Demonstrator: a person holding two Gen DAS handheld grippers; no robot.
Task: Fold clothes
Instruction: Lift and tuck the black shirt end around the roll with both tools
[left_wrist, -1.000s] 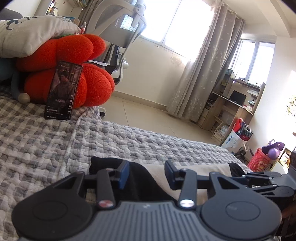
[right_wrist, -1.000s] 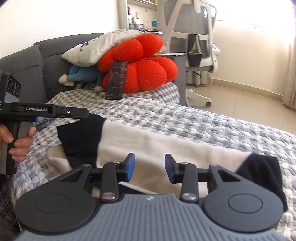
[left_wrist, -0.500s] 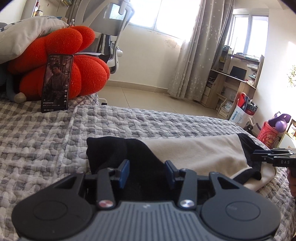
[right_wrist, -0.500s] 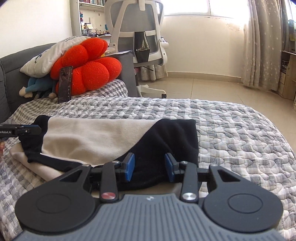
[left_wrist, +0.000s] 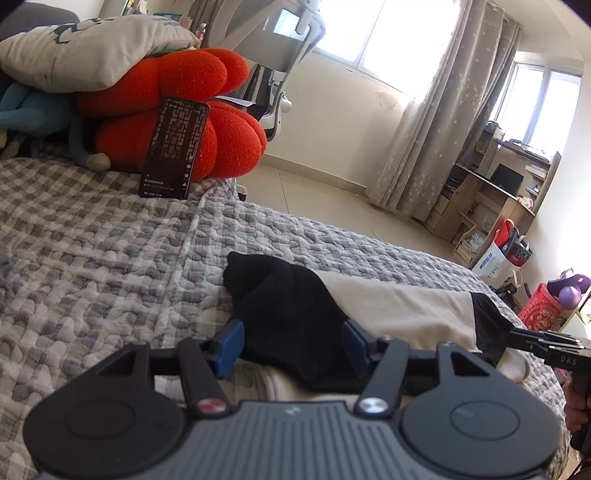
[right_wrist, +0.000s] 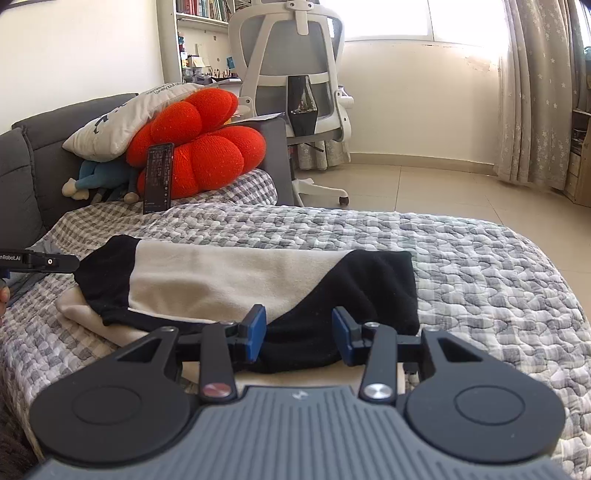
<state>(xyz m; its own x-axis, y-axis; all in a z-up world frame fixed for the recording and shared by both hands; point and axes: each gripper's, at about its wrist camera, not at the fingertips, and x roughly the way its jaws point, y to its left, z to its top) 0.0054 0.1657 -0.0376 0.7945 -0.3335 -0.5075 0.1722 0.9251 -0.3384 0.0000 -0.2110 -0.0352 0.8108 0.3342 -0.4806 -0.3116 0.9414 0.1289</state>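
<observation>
A folded cream garment (right_wrist: 229, 273) with black sleeves lies across the grey checked quilt (right_wrist: 480, 266). My left gripper (left_wrist: 293, 347) is low over its black left end (left_wrist: 284, 295). Its jaws are opening, and the black cloth lies between the blue pads (left_wrist: 231, 347) without being pinched. My right gripper (right_wrist: 298, 334) sits at the black right end (right_wrist: 376, 280), jaws apart and opening slightly, with cloth between them. Each gripper's tip also shows at the other view's edge: the right gripper (left_wrist: 546, 347) and the left gripper (right_wrist: 37, 260).
A red cushion (left_wrist: 199, 110) with a dark phone (left_wrist: 173, 147) leaning on it, a grey pillow (left_wrist: 88, 51) and a blue plush (right_wrist: 99, 177) sit by the headboard. An office chair (right_wrist: 295, 74) stands beyond. The bed drops off to tiled floor (right_wrist: 443, 188) on the far side.
The left jaws have spread wider around the black sleeve end. The right gripper has slid from the cream middle to the right black sleeve end, its gap about the same.
</observation>
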